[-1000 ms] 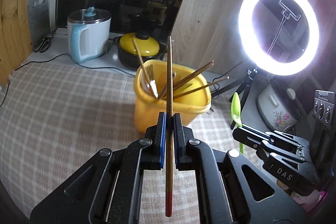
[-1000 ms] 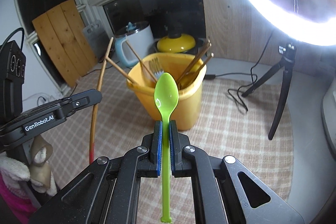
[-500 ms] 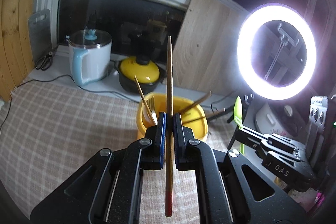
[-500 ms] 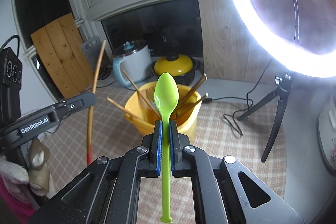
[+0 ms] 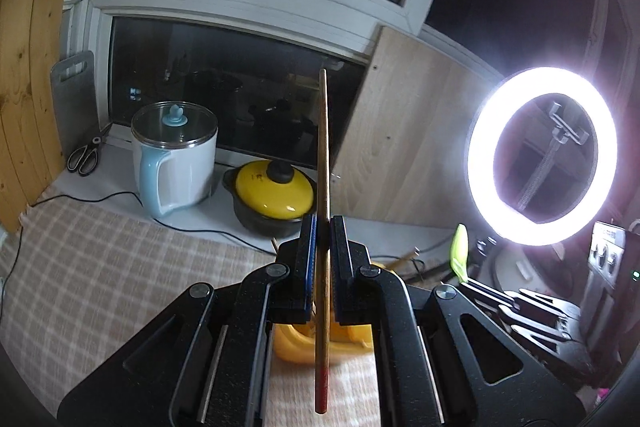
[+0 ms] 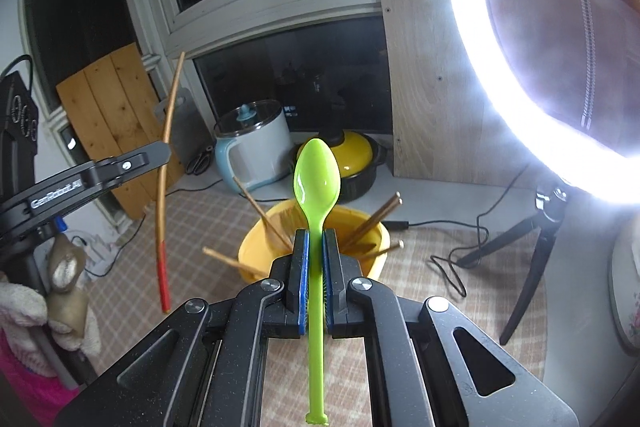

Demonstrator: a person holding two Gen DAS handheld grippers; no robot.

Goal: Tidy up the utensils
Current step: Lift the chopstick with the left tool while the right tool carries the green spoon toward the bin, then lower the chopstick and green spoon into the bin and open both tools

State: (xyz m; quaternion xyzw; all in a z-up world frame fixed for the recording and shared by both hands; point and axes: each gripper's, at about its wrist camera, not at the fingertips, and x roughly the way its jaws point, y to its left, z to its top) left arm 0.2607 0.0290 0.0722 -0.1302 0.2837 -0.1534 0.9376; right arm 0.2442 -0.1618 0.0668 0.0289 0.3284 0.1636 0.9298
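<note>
Fingers of the left gripper (image 5: 323, 259) are clamping a red-tipped chopstick (image 5: 323, 187) upright; those of the right gripper (image 6: 314, 271) are pinching a green spoon (image 6: 317, 179), bowl up. Both are hanging above the yellow bin (image 6: 376, 239) of chopsticks on the checked worktop (image 6: 420, 267).

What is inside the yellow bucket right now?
Several wooden chopsticks lean out of the yellow bucket. The right gripper and its green spoon cover the middle, so other contents stay hidden.
</note>
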